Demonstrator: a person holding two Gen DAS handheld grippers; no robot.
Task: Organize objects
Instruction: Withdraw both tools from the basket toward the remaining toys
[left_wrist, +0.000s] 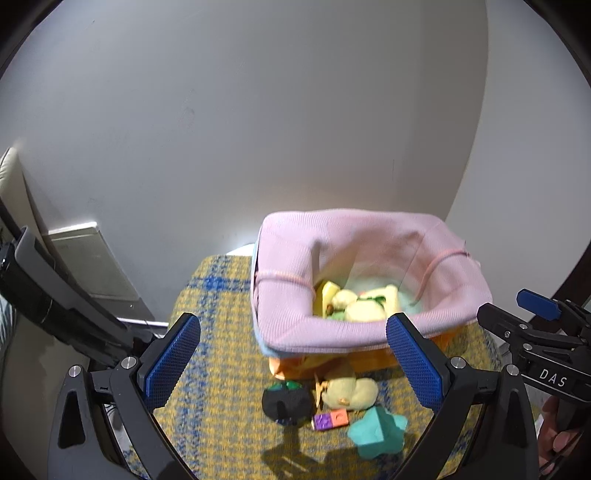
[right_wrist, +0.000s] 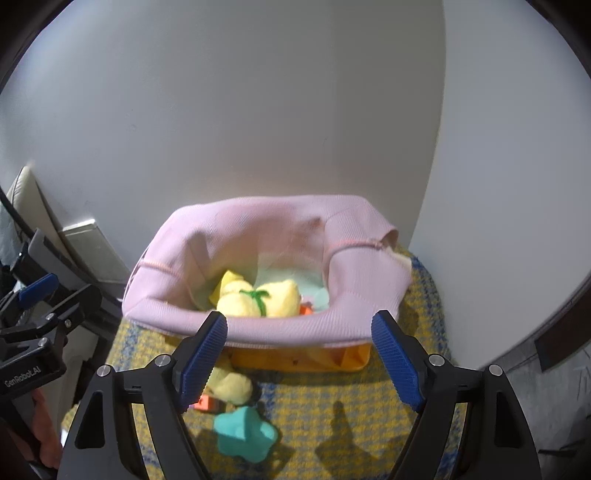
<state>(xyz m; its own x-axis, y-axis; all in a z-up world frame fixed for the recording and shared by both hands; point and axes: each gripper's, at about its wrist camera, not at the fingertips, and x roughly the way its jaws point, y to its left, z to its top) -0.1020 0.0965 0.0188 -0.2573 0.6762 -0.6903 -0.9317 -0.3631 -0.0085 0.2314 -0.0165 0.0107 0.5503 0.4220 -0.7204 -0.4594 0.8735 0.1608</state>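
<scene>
Where a plain pale wall (left_wrist: 221, 129) backs the scene, a yellow-and-blue woven cloth (left_wrist: 207, 424) covers the surface. On it, against the wall, sits an orange basket (right_wrist: 295, 360) with a pink fabric liner (left_wrist: 332, 332) folded over its rim; yellow plush pieces (right_wrist: 258, 301) lie inside. In front of the basket lie a yellow plush toy (left_wrist: 351, 393), a black toy (left_wrist: 286, 404), a purple-and-orange block (left_wrist: 330, 419) and a teal star (left_wrist: 376, 430). The left gripper (left_wrist: 293, 360) and right gripper (right_wrist: 299, 356) both hang wide apart over these, gripping nothing. A metal panel (left_wrist: 88, 258) leans at the left.
</scene>
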